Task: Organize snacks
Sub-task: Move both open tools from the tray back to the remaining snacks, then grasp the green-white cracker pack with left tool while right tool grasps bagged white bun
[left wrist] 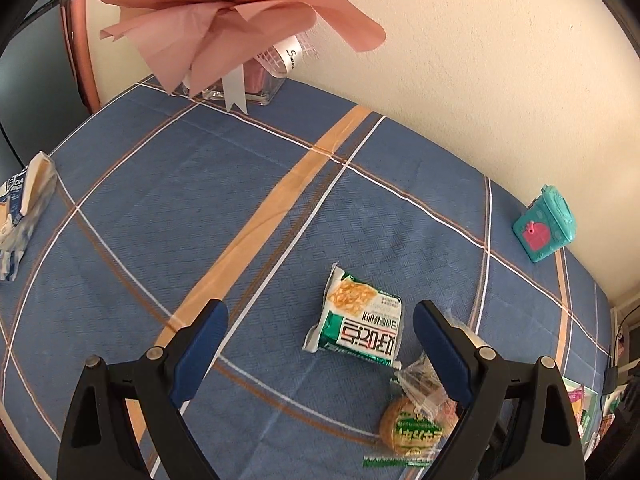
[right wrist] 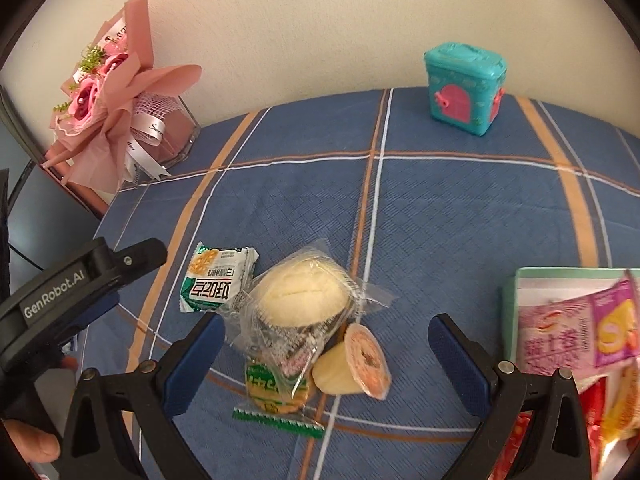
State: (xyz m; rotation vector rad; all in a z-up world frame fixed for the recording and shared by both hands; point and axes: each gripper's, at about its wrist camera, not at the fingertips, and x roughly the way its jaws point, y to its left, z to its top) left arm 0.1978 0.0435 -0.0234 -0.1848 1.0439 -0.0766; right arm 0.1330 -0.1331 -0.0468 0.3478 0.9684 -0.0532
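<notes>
1. Nearest the right gripper (right wrist: 324,344) lies a small heap of snacks: a round cookie in a green-edged wrapper (right wrist: 276,390), a small sealed cup (right wrist: 366,360) tipped on its side, and a wrapped pale bun (right wrist: 300,300) resting over both. The jaws stand wide open above the heap – nothing is between the pads.
2. At the right edge sits a pale green box (right wrist: 510,300), already holding pink and yellow packets (right wrist: 576,328).
3. The left gripper (left wrist: 320,336) is likewise wide open and empty, aimed at a green and white packet (left wrist: 360,320) lying flat just beside the heap.
4. This looks like the approach step – each gripper picking its target.
5. The next move likely calls for lowering onto one item, closing gently on crinkly film, then carrying it to the box.
6. Farther back stand a teal toy case (right wrist: 464,88) and a pink bouquet (right wrist: 112,92) against the wall.
</notes>
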